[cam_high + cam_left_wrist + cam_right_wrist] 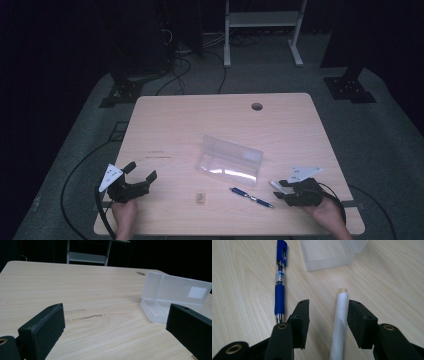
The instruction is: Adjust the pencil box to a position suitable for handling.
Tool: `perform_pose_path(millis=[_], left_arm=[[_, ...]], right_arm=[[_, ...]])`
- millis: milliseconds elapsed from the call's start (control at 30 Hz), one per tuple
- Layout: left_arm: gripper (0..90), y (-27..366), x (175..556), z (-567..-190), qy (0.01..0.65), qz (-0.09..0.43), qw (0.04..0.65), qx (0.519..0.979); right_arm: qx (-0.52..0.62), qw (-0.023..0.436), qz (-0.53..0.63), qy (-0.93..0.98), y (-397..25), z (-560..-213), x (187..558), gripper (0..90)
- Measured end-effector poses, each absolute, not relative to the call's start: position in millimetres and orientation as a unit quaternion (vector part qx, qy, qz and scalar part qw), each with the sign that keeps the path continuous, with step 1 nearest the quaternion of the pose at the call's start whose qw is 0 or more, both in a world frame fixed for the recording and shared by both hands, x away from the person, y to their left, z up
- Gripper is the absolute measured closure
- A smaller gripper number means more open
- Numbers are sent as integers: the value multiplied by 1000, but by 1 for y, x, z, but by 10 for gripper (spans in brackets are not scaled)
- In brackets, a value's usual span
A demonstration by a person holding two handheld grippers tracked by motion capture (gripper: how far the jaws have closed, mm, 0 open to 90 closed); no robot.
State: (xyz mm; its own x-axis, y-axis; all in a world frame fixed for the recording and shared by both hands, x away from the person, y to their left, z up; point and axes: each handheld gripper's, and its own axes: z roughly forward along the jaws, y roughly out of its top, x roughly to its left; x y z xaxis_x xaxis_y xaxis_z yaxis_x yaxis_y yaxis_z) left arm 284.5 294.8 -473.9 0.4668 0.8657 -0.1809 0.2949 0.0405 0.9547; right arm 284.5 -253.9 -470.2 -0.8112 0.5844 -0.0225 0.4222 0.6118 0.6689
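Note:
A clear plastic box lies open in the middle of the wooden table. In front of it lie a blue pen and a small tan piece. My left gripper rests open at the near left, with nothing between its fingers. In the left gripper view this gripper faces the box from a distance. My right gripper is open, its jaws on either side of a white stick that lies flat on the table. The blue pen lies just outside its left jaw.
A round cable hole sits near the table's far edge. Beyond the table stand a white metal frame and dark stands with cables on grey carpet. The box lies just ahead of the right gripper.

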Motion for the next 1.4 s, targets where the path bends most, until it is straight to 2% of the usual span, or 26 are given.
perform_pose_path(millis=[900, 1400], left_arm=[[11, 294, 284, -473, 447, 256, 567, 643], [11, 294, 284, -472, 447, 256, 567, 643]], right_arm=[[318, 117, 330, 881, -269, -482, 276, 583], [315, 123, 315, 887, -270, -484, 276, 712]])
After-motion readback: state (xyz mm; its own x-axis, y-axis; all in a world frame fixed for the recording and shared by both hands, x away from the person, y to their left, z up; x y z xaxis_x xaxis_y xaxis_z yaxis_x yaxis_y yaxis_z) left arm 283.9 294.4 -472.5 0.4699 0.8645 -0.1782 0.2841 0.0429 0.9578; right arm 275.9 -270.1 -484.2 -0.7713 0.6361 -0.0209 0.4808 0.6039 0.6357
